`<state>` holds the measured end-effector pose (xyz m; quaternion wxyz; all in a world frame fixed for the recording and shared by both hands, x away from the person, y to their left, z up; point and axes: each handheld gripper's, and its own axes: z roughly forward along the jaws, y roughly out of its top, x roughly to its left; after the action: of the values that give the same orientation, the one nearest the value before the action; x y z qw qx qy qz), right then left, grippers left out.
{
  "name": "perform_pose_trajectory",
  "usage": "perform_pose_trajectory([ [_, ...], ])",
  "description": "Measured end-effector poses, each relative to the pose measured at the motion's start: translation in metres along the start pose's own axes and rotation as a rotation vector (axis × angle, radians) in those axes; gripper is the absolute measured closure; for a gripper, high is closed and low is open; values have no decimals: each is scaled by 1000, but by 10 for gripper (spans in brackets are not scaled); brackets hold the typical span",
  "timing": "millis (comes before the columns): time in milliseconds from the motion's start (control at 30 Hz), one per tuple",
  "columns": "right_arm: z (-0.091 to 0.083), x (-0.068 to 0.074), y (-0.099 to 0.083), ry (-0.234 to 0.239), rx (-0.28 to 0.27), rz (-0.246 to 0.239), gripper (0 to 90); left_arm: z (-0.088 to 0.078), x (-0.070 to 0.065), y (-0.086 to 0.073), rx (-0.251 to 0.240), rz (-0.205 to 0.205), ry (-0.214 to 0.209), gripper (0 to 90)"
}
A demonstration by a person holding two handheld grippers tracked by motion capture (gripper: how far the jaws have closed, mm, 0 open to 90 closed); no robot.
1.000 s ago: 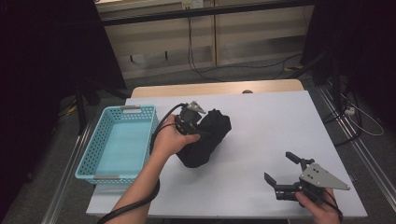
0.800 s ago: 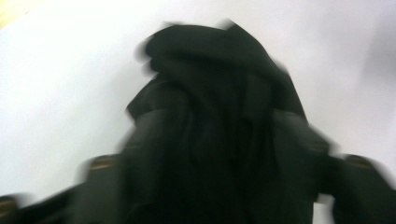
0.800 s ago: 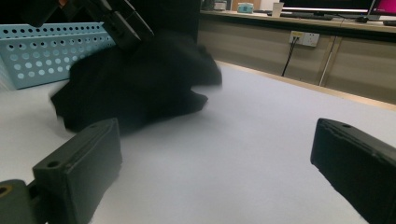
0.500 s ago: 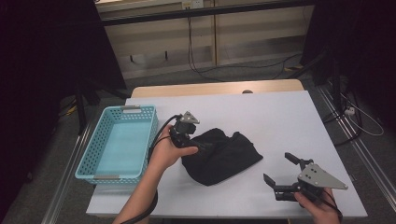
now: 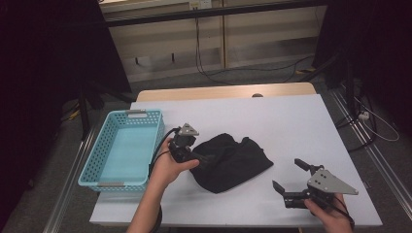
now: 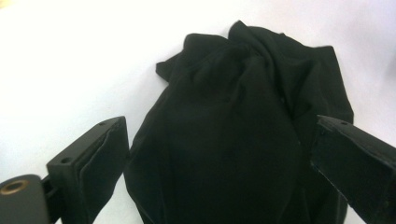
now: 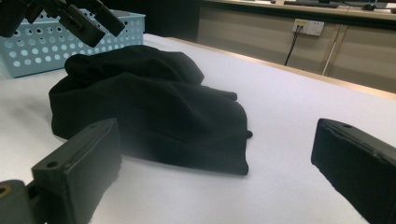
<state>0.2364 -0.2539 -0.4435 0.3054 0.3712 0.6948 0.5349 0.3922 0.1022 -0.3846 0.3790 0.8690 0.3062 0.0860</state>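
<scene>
Left claw [image 5: 198,160] is standing wide, jaws just opening, gripping nothing; black cloth [image 5: 228,161] is lying crumpled on table [image 5: 291,121]. Right claw [image 5: 286,182] is waiting open. Basket [image 5: 104,167] placement is likely remaining.

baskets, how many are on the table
1. The light blue basket sits at the table's left edge, beside the black cloth; none other seen.

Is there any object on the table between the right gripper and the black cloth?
Nothing visible. Bare white table lies between the open right gripper and the black cloth. The blue basket stands on the cloth's far side.
</scene>
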Motion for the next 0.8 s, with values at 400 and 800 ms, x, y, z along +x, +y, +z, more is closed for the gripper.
perform_pose_trajectory([
  [400, 9, -3, 5, -1, 36, 9, 3, 1, 4, -5, -26, -20, 39, 72],
  [800, 36, 0, 10, 15, 105, 17, 8, 20, -10, -2, -35, -34, -8, 245],
])
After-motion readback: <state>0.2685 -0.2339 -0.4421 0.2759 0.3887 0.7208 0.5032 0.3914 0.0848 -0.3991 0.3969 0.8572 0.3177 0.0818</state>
